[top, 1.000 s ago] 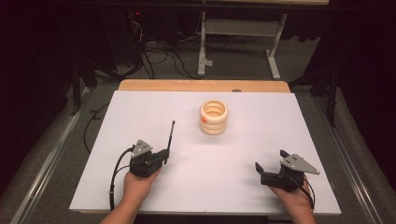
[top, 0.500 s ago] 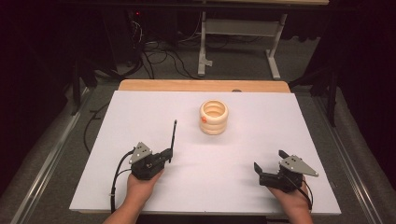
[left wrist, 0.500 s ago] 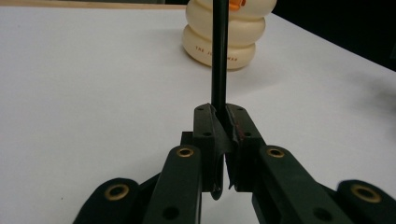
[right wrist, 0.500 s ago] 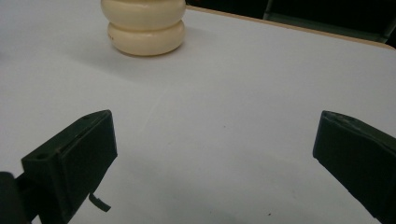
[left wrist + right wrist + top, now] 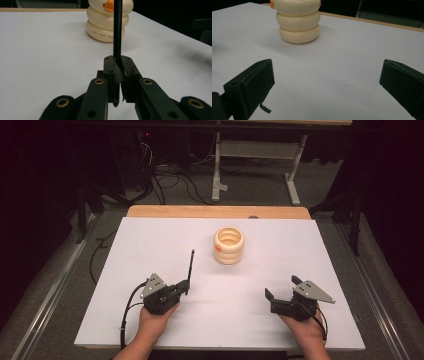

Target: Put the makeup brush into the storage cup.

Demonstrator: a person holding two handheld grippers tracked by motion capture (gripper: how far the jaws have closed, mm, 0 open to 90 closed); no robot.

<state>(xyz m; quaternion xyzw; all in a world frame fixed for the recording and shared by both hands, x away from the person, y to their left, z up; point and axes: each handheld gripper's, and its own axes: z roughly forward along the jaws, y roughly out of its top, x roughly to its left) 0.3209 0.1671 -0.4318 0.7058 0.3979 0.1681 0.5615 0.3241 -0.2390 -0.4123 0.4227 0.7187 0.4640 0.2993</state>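
Left gripper (image 5: 187, 285) low, level, clamped on black rod (image 5: 190, 267); right gripper (image 5: 282, 290) level, jaws apart.

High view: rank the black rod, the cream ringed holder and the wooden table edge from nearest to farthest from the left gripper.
1. Black rod: clamped in the left gripper.
2. Cream ringed holder: mid-sheet, ahead and to the right.
3. Wooden table edge: along the far side.

- I see a white worktop (image 5: 150, 245) with a wooden strip (image 5: 200, 211) along its far edge.
- Beyond it, grey carpet floor (image 5: 260, 185) carries loose black cables (image 5: 170, 180).
- A pale metal table frame (image 5: 260, 155) stands behind; the room around is dark.
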